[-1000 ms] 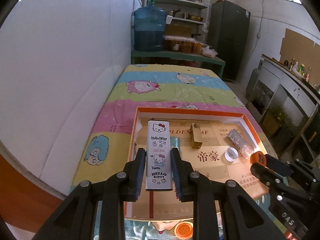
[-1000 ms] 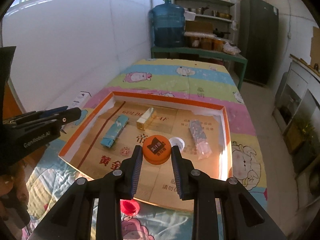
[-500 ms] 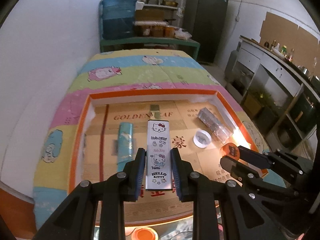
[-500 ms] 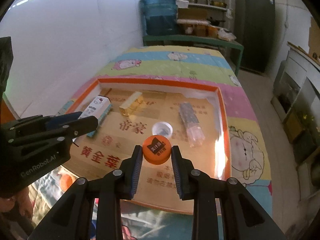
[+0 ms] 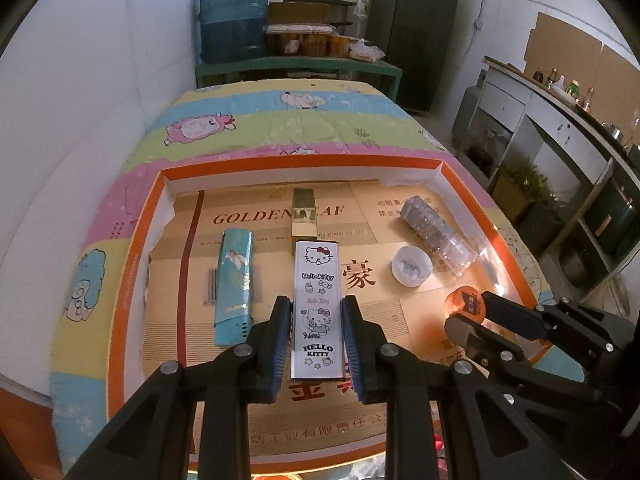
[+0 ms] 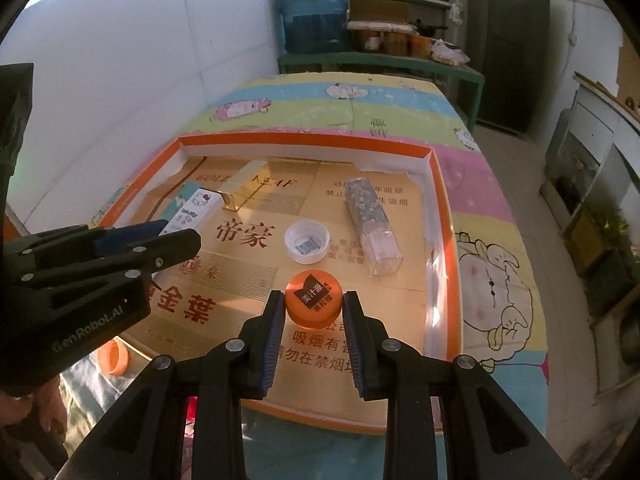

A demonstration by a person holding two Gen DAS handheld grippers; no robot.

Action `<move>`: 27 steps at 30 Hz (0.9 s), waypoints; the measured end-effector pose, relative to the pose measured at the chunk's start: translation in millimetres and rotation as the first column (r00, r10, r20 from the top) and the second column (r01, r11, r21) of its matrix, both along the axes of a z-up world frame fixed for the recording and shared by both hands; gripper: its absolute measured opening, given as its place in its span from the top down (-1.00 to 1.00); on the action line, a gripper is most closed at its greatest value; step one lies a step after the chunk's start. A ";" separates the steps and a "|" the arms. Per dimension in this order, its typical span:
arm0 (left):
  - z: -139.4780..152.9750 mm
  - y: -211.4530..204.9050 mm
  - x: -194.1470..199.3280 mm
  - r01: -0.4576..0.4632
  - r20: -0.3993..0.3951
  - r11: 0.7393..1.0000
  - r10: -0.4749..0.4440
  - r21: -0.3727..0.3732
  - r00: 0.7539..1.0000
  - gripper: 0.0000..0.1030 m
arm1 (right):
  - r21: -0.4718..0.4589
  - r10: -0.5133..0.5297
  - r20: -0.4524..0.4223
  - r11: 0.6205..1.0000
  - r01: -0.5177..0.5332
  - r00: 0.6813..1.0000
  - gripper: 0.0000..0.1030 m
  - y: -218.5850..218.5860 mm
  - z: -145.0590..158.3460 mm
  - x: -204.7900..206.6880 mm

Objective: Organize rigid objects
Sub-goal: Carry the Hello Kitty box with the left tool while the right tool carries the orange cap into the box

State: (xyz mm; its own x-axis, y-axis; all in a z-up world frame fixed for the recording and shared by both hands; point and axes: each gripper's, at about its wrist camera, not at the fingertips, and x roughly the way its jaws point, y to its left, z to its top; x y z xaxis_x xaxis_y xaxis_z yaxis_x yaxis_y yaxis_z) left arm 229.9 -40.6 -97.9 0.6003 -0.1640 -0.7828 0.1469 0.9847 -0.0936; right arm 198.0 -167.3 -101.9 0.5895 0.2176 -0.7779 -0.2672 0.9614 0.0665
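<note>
My left gripper (image 5: 316, 340) is shut on a white Hello Kitty box (image 5: 317, 288) and holds it over the orange-rimmed cardboard tray (image 5: 120, 280). My right gripper (image 6: 314, 332) is shut on an orange bottle cap (image 6: 314, 300) over the tray's front right part; the cap also shows in the left wrist view (image 5: 464, 304). In the tray lie a teal box (image 5: 234, 280), a gold box (image 5: 305, 216), a white cap (image 5: 412, 266) and a clear long box (image 5: 438, 236).
The tray lies on a table with a striped cartoon cloth (image 5: 300, 120). Another orange cap (image 6: 114, 356) lies on the cloth in front of the tray. A white wall is at left. A green shelf with a blue water jug (image 5: 234, 20) stands behind the table.
Both grippers have moved forward over the tray with their objects still held. The right gripper with the orange cap has come lower, towards the tray's front right part.
</note>
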 end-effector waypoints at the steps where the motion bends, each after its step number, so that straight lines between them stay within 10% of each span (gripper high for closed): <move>1: -0.5 -0.5 0.3 0.000 -0.001 1.000 0.000 0.001 1.000 0.49 | -0.002 -0.001 -0.001 1.000 0.001 1.000 0.41 0.6 -0.2 -0.1; 27: -21.1 -0.9 12.8 0.011 -0.036 1.000 -0.011 0.006 0.999 0.49 | -0.039 -0.002 -0.036 0.999 0.001 0.999 0.41 3.7 -14.2 7.8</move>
